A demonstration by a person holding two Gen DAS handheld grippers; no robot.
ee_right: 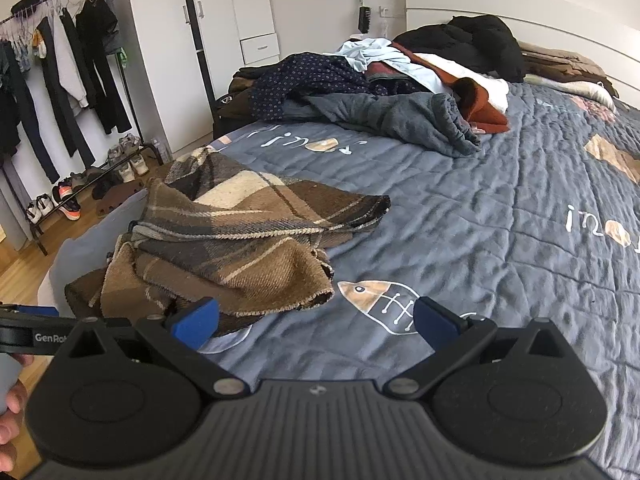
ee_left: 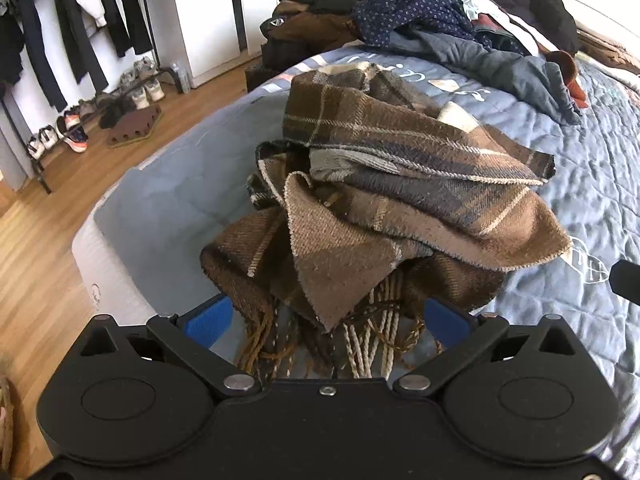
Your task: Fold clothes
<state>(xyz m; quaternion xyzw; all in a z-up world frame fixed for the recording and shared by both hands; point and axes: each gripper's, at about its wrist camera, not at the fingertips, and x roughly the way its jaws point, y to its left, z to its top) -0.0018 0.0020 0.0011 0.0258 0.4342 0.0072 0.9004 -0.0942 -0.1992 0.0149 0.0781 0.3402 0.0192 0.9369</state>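
We see plaid scarf (ee_left: 384,184) bunched on bed quilt (ee_right: 500,240), fringe end toward L gripper (ee_left: 326,318), which is nearer; R gripper (ee_right: 314,318) sits off to scarf's right. Both spread wide, holding nothing.

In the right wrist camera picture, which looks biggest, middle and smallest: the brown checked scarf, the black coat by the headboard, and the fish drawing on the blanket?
1. Brown checked scarf, biggest, though it lies nearest the camera, which inflates it.
2. Black coat, middle; it lies far back, so it may really be larger.
3. Fish drawing, smallest.
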